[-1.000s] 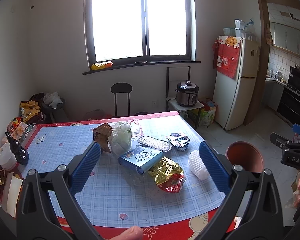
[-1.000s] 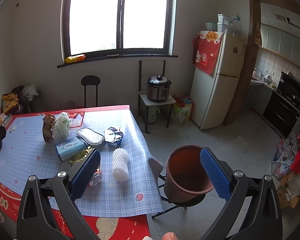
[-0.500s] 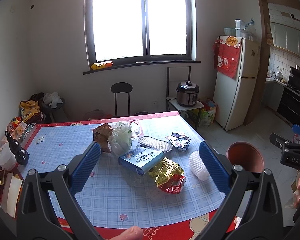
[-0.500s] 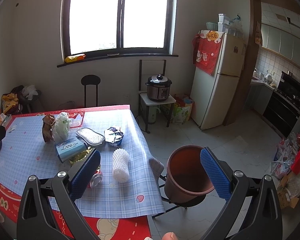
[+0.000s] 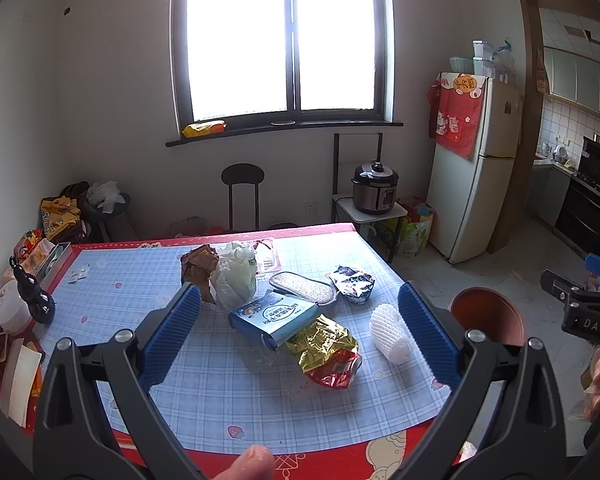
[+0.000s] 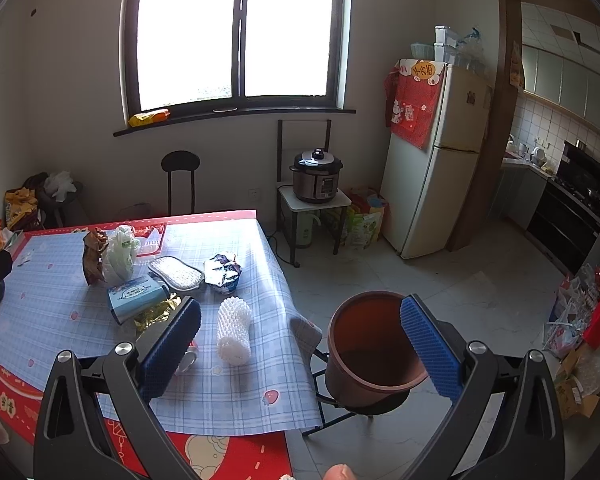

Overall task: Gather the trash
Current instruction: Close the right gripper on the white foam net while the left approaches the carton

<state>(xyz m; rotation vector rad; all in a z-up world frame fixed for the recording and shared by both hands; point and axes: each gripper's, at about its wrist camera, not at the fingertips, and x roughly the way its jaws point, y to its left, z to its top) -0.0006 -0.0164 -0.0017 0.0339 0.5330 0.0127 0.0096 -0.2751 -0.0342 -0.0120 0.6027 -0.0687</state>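
your left gripper (image 5: 300, 320) hovers level over the table's (image 5: 236, 396) near edge, jaws wide apart, empty. your right gripper (image 6: 300, 344) hangs off the table's corner, jaws apart, empty, above one brown bin (image 6: 370, 344). trash lies mid-table: one foam net (image 5: 390, 334), one foil wrapper (image 5: 326, 350), one blue box (image 5: 274, 316).

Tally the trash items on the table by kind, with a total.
Crumpled wrappers and bags: 4 (brown paper wrapper, white-green plastic bag, blue-white foil wrapper, gold-red foil snack bag)
Blue cardboard box: 1
White foam mesh fruit sleeve: 1
Grey oval scrub pad: 1
Total: 7
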